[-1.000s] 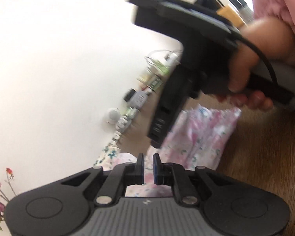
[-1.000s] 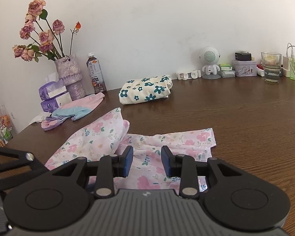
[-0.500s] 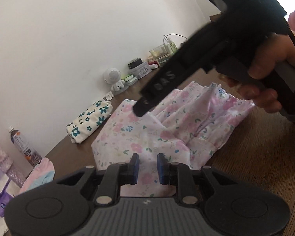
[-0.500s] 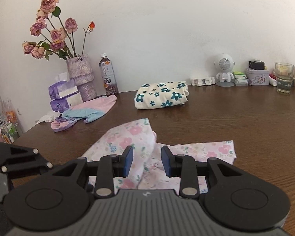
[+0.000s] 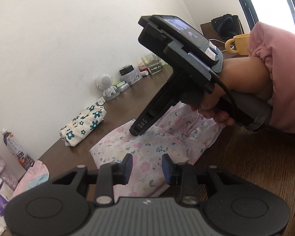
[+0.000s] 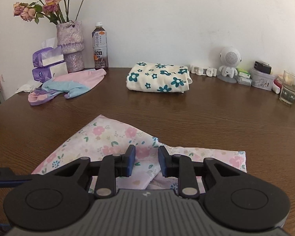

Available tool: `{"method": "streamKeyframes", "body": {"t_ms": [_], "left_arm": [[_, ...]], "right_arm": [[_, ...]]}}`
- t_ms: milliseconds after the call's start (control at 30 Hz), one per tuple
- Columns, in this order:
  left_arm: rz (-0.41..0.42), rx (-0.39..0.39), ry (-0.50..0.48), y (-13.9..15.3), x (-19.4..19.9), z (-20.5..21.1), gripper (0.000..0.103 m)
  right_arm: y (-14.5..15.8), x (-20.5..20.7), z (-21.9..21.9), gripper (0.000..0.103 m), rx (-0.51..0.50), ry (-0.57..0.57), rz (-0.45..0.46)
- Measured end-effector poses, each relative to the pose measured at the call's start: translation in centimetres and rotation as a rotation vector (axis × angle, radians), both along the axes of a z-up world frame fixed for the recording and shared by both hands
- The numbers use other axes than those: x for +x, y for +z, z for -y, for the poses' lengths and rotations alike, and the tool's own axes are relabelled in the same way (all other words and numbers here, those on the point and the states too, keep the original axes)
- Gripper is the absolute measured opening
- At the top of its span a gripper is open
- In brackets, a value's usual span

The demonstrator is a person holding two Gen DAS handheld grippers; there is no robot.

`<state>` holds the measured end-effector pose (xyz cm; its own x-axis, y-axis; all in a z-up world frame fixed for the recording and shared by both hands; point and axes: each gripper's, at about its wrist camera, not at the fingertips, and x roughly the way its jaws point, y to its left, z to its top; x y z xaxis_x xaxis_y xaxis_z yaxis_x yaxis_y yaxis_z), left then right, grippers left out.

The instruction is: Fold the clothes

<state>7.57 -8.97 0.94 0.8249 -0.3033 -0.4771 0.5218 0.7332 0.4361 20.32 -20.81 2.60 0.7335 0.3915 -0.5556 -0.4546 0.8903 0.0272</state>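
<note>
A pink floral garment (image 6: 108, 137) lies partly folded on the brown table (image 6: 206, 118), one layer laid flat over another. My right gripper (image 6: 146, 162) hovers over its near part; its jaws are closing with a clear gap, and the cloth lies below the pads, not pinched. In the left wrist view the same garment (image 5: 147, 147) sits just ahead of my left gripper (image 5: 146, 169), whose jaws are opening with nothing gripped. A hand in a pink sleeve holds the right gripper (image 5: 139, 127), its tip down on the garment's far side.
A folded cream garment with teal flowers (image 6: 159, 78) lies at the back, and a pink-and-blue garment (image 6: 68, 84) at the back left. A vase of flowers (image 6: 69, 45), a bottle (image 6: 100, 47), tissue packs (image 6: 49, 63), a white robot figure (image 6: 229, 64) and a glass (image 6: 290, 88) line the wall.
The raised flap of the floral garment has come down flat. The left gripper rolled level and its jaws widened. The right gripper shifted sideways across the garment and its jaws narrowed slightly.
</note>
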Motion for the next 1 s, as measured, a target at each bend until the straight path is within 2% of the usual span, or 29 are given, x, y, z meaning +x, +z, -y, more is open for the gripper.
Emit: {"method": "streamKeyframes", "body": {"t_ms": [100,267,367,533,733,800,933,1000], "left_arm": [[-0.015,0.015,-0.005,-0.3,0.2,0.7,0.031],[-0.024,0.036,-0.015,-0.6,0.5,1.8,0.031],[-0.025,0.044,-0.020,-0.8,0.8,2.4,0.031],[-0.025,0.041,-0.022,-0.9,1.1,2.6,0.032],[0.003,0.010,-0.033,-0.2,0.4,2.0,0.042],[0.011,-0.005,-0.035,0.1,0.0,1.6,0.045],[0.019,-0.027,-0.028,0.5,-0.7,0.6,0.047],[0.015,-0.033,-0.025,0.6,-0.9,0.2,0.048]], "right_arm": [[0.0,0.1,0.4,0.025,0.025,-0.013,-0.007],[1.8,-1.1,1.8,0.025,0.110,-0.022,0.039],[2.5,-1.3,1.1,0.023,0.087,0.015,0.063],[1.9,1.0,-0.8,0.011,0.014,0.008,0.003],[0.2,3.1,-0.5,0.011,0.004,-0.047,-0.071],[-0.1,3.2,0.1,0.011,0.021,-0.060,-0.089],[1.4,1.4,2.1,0.011,0.130,-0.056,-0.061],[1.7,0.0,2.7,0.012,0.130,-0.048,-0.042]]}}
